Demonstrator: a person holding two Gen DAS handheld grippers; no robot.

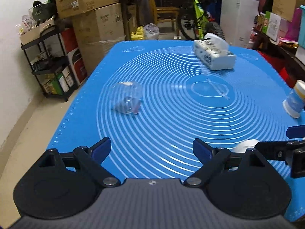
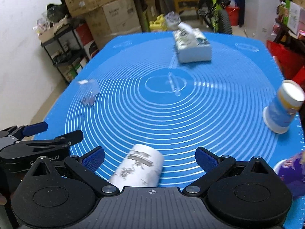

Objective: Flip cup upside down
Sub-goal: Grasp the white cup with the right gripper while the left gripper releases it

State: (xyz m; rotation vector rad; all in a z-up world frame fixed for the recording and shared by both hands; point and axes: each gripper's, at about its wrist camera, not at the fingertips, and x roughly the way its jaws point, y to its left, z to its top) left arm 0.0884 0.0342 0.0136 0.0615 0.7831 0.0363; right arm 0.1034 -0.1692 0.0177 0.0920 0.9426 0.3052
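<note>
A white paper cup with grey print (image 2: 140, 167) stands bottom up on the blue mat (image 2: 171, 114), between my right gripper's (image 2: 150, 159) open fingers; its white top (image 1: 246, 145) shows in the left wrist view. A clear plastic cup (image 1: 128, 99) lies tipped at the mat's left, also in the right wrist view (image 2: 88, 93). A blue and yellow paper cup (image 2: 282, 107) stands bottom up at the right edge, also in the left wrist view (image 1: 295, 101). My left gripper (image 1: 151, 148) is open and empty over the mat's near edge.
A white tissue box (image 1: 214, 54) sits at the mat's far side, also in the right wrist view (image 2: 192, 44). Cardboard boxes (image 1: 95, 15), a black shelf (image 1: 47, 61) and a bicycle (image 1: 198, 19) stand beyond the table. A purple patterned item (image 2: 291, 169) lies at the near right.
</note>
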